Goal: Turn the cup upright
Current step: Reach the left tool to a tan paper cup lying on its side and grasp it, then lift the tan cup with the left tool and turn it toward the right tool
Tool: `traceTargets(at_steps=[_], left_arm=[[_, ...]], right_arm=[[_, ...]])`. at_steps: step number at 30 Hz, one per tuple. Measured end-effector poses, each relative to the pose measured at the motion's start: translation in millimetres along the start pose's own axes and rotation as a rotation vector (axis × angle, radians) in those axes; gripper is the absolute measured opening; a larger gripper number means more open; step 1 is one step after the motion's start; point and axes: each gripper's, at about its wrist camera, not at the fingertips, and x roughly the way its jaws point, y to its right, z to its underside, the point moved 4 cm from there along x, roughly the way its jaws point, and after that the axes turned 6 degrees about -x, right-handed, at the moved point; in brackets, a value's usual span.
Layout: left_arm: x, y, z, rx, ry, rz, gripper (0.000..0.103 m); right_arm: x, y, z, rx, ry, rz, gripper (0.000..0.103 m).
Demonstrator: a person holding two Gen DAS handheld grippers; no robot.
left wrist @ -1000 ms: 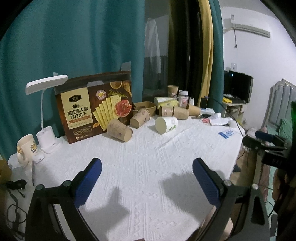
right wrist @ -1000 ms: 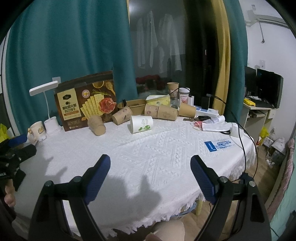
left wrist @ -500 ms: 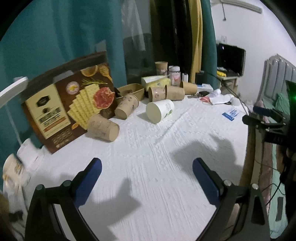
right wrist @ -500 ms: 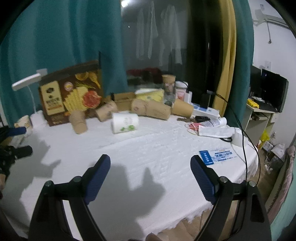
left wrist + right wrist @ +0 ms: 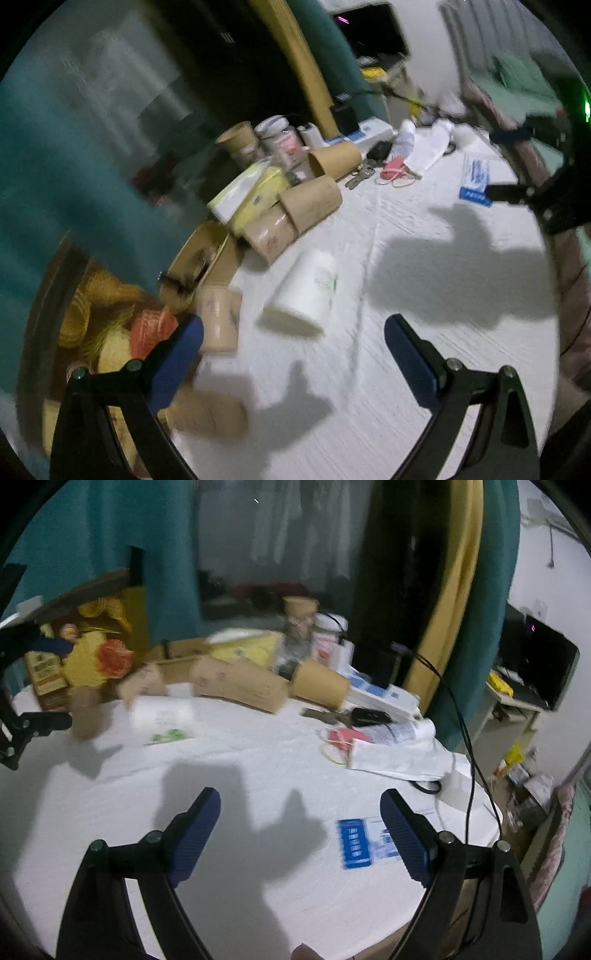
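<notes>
**White cup on its side; both grippers open and empty**

The left hand-held gripper (image 5: pixel 293 349) has its jaws spread wide, nothing between the blue pads. It is above the tabletop (image 5: pixel 424 295), which carries a white textured cloth. The view from this gripper is tilted and motion-blurred.

The white cup (image 5: pixel 306 291) lies on its side on the cloth, just ahead of the left hand-held gripper and roughly in line with the gap between its fingers. Its open rim faces the camera; a faint green print shows on its wall. No contact between cup and pads.

Left of the white cup, a brown paper cup (image 5: pixel 219 319) lies beside the left pad. Another brown cup (image 5: pixel 210 413), heavily blurred, lies lower, near the same finger. Farther back, more brown cups (image 5: pixel 295 214) lie tipped in a cluster, touching one another, next to a yellow tissue pack (image 5: pixel 247 192).

The right hand-held gripper (image 5: pixel 301 836) is likewise open and empty, above bare cloth well apart from the cup. In its view the white cup (image 5: pixel 162 712) is at the far left of the tabletop, blurred, in front of the cracker box (image 5: pixel 81 653). A blue and white card (image 5: pixel 364 843) lies on the cloth near the right finger. Papers (image 5: pixel 395 753) and a black cable (image 5: pixel 465 746) lie at the right side.
</notes>
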Motion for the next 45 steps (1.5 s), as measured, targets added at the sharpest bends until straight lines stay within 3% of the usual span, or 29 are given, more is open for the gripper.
traceTargets(at_steps=[5,9,14,21,23,25,26,34,41,45], left_arm=[[70,14,-46,0.184,-0.039,0.009,0.098],[119,26,-74,0.325,-0.041,-0.012,0.085],[172,43,-105,0.484,-0.042,-0.024,0.083],[204,66,-116,0.656,-0.049,-0.024,0.083],[209,70,-115,0.695,-0.042,-0.041,0.078],[212,75,-111,0.722,-0.038,-0.065,0.060],[213,77,-108,0.735,-0.041,-0.069,0.059],[183,90,-108,0.779,0.051,-0.045,0.058],[117,121,-126,0.796,0.156,-0.010,0.058],[72,141,-113,0.796,0.181,0.024,0.058]], right_arm=[[22,33,-8,0.000,-0.040,0.021,0.087],[30,50,-10,-0.015,-0.057,0.040,0.087],[38,55,-5,-0.027,-0.068,0.028,0.087],[54,57,-1,-0.011,-0.076,-0.006,0.087],[57,58,0,-0.001,-0.079,-0.011,0.087],[59,60,2,0.009,-0.081,-0.018,0.087],[59,61,3,0.011,-0.080,-0.019,0.087],[45,65,10,0.038,-0.068,-0.009,0.087],[5,67,12,0.073,-0.017,0.019,0.087],[-25,61,21,0.105,0.007,0.011,0.087]])
